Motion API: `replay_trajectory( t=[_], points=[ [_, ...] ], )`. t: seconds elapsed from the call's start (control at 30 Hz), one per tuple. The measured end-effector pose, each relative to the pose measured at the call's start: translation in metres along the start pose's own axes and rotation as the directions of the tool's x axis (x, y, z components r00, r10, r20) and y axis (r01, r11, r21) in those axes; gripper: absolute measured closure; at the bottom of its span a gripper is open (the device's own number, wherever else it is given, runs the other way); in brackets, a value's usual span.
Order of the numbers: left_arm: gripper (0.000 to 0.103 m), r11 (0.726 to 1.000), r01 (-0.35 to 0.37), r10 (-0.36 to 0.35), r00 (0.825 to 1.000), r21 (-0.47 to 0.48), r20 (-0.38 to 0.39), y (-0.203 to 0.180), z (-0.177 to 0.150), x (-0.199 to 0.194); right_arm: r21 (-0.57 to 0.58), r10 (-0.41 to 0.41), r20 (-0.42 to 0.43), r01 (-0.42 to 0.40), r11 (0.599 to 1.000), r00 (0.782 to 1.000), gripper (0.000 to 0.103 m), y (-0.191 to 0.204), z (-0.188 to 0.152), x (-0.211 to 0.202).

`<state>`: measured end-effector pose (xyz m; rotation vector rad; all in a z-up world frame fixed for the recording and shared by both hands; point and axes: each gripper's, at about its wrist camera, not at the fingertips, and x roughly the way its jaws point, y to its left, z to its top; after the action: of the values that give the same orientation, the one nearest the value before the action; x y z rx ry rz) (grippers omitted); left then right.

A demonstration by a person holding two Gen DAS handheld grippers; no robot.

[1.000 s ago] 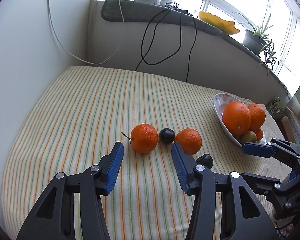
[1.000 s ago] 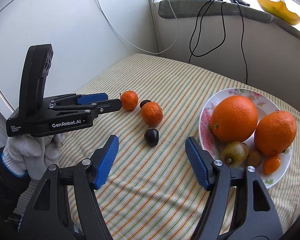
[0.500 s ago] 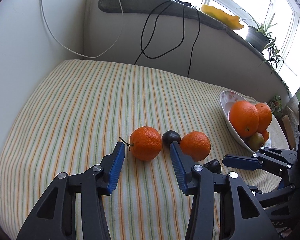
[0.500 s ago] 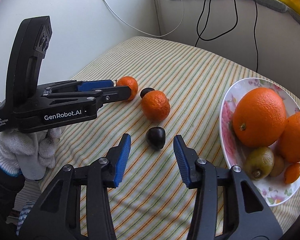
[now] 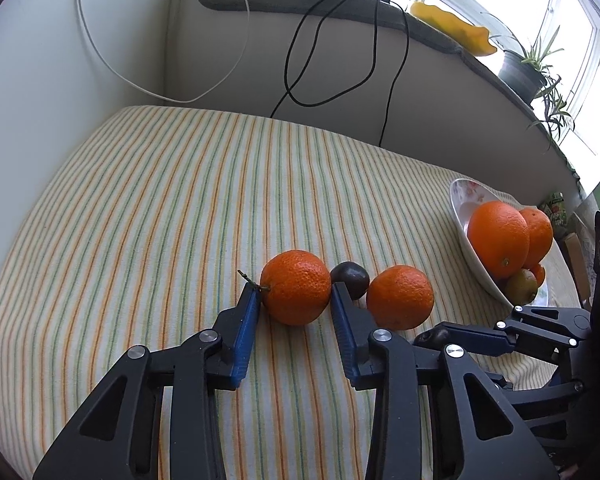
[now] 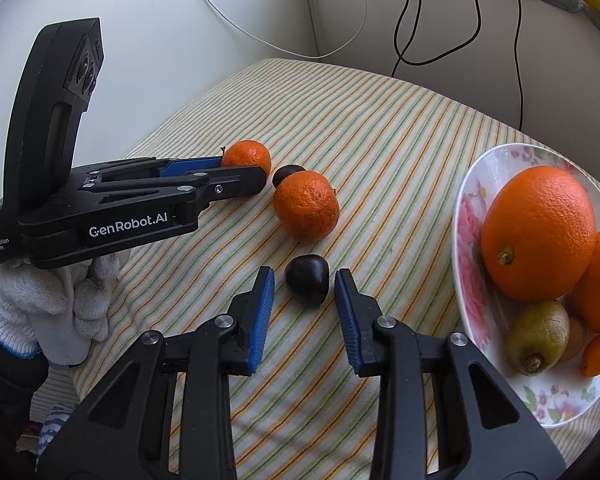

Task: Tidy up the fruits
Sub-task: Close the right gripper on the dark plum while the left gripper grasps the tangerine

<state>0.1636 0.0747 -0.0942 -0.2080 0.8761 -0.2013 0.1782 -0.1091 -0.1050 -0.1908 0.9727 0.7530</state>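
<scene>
A stemmed tangerine [image 5: 295, 287] [image 6: 247, 156] lies on the striped cloth, and my left gripper [image 5: 295, 292] is closing on it, its blue pads against both sides. Right of it are a dark plum [image 5: 352, 274] and a second tangerine [image 5: 400, 296] [image 6: 306, 206]. A second dark plum [image 6: 306, 284] lies nearer, between the pads of my right gripper [image 6: 304, 276]. That gripper's jaws are closing, with a small gap still showing on each side. A flowered bowl [image 6: 466, 208] on the right holds two oranges [image 6: 538, 236], kiwis and a small orange fruit.
A gloved hand [image 6: 52, 304] holds the left gripper body at the cloth's left edge. Walls close off the back and left, with black and white cables [image 5: 300, 80] hanging down them. A windowsill carries a yellow dish [image 5: 452, 26] and a potted plant [image 5: 522, 74].
Both pairs of jaws have narrowed. The right gripper came forward and down until the near dark plum sat between its pads. The left pads closed in on the stemmed tangerine.
</scene>
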Motion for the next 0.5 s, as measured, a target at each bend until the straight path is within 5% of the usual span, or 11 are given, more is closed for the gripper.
replay_trajectory(
  t=[0.1,0.5],
  points=[
    [0.069,1.0,-0.005,0.005,1.0,0.003,0.003,-0.001,0.0,0.0,0.006,0.002,-0.002,-0.002,1.0,1.0,0.079,-0.003,0.001,0.001],
    [0.07,1.0,-0.014,0.013,0.999,0.007,0.03,-0.005,0.002,-0.012,0.008,0.025,0.032,-0.025,1.0,0.999,0.08,0.0,-0.005,-0.016]
  ],
)
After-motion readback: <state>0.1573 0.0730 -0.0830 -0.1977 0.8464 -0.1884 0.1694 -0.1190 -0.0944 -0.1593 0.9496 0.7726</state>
